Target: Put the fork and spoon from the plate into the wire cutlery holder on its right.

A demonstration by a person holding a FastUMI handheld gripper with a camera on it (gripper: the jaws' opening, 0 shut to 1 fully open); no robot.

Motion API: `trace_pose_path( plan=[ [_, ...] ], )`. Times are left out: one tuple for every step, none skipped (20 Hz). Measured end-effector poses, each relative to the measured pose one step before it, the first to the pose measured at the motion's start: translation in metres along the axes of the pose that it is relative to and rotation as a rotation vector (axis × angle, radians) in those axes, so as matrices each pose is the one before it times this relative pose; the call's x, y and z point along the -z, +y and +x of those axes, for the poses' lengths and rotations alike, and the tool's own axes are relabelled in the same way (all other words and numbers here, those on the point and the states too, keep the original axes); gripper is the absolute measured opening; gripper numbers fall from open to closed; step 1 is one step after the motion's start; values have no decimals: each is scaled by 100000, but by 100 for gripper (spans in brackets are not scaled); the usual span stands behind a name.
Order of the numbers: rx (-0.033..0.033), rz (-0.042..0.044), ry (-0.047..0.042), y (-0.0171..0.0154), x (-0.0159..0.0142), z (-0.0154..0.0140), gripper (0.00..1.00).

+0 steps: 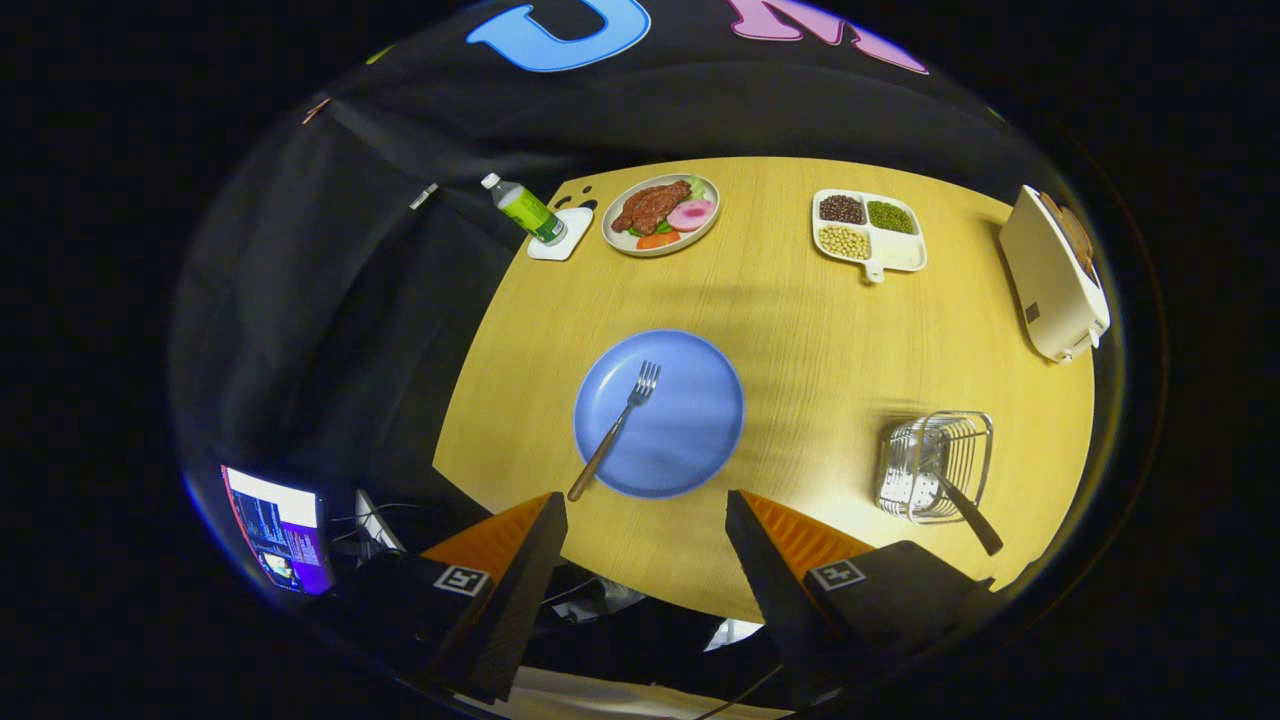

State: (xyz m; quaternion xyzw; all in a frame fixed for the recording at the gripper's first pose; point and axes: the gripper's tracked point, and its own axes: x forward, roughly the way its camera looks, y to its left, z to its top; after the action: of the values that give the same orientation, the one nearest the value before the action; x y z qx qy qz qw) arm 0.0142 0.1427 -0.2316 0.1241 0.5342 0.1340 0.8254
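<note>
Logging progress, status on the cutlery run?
Gripper jaws open, empty, short of blue plate. Fork on plate; one dark-handled utensil in wire holder. Nothing blocking fork.

The one camera rides on the gripper (pixel 645 520) and looks forward along its two fingers, which stand spread with bare air between them. It sits high above the near edge of the wooden table (pixel 800 330), tilted steeply down, far enough off to take in the whole tabletop, with the blue plate (pixel 690 420) just beyond the fingertips and the booth wall past the table's far edge
</note>
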Motion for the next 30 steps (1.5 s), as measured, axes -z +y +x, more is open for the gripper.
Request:
trace_pose_path(
  plan=[
    [422, 203, 985, 247, -187, 1178, 100],
    [114, 38, 997, 465, -188, 1104, 100],
    [388, -15, 980, 379, -153, 1198, 100],
    [-124, -250, 958, 537, -29, 1237, 99],
    [253, -224, 1157, 468, -111, 1206, 99],
    [-20, -281, 996, 442, -75, 1129, 100],
    [277, -18, 499, 389, -68, 1174, 100],
    [665, -488, 770, 336, -152, 1426, 99],
    [784, -306, 704, 96, 55, 1009, 99],
    [1024, -503, 1408, 47, 111, 1194, 99],
    [1221, -959, 2037, 62, 318, 1210, 99],
    [1620, -1379, 1048, -37, 76, 1107, 100],
    [1675, -1422, 1079, -146, 107, 1139, 100],
    [1066, -1065, 1215, 33, 249, 1013, 99],
    [1639, -5, 894, -200, 229, 842, 100],
    [1036, 614, 618, -200, 175, 699, 100],
    [1562, 697, -447, -274, 7, 594, 100],
    [2739, 228, -701, -598, -57, 359, 100],
    [544, 304, -66, -118, 8, 495, 100],
    [190, 677, 1298, 139, 326, 321, 99],
    [-428, 816, 787, 194, 297, 215, 99],
    [-1328, 1003, 802, 325, 79, 51, 97],
    [-981, 951, 1041, 285, 353, 147, 86],
    [-1276, 664, 1447, 319, 433, -6, 77],
    [-1452, 856, 1897, 332, 524, 121, 67],
    [-222, 980, 1195, 12, 410, 10, 53],
    [-531, 712, 1008, 93, 181, 98, 40],
    [-558, 340, 639, 51, 264, 59, 30],
    [-2072, -420, 850, 275, 244, 104, 21],
    [-1966, -1017, 1021, 281, 211, -218, 21]
  ],
)
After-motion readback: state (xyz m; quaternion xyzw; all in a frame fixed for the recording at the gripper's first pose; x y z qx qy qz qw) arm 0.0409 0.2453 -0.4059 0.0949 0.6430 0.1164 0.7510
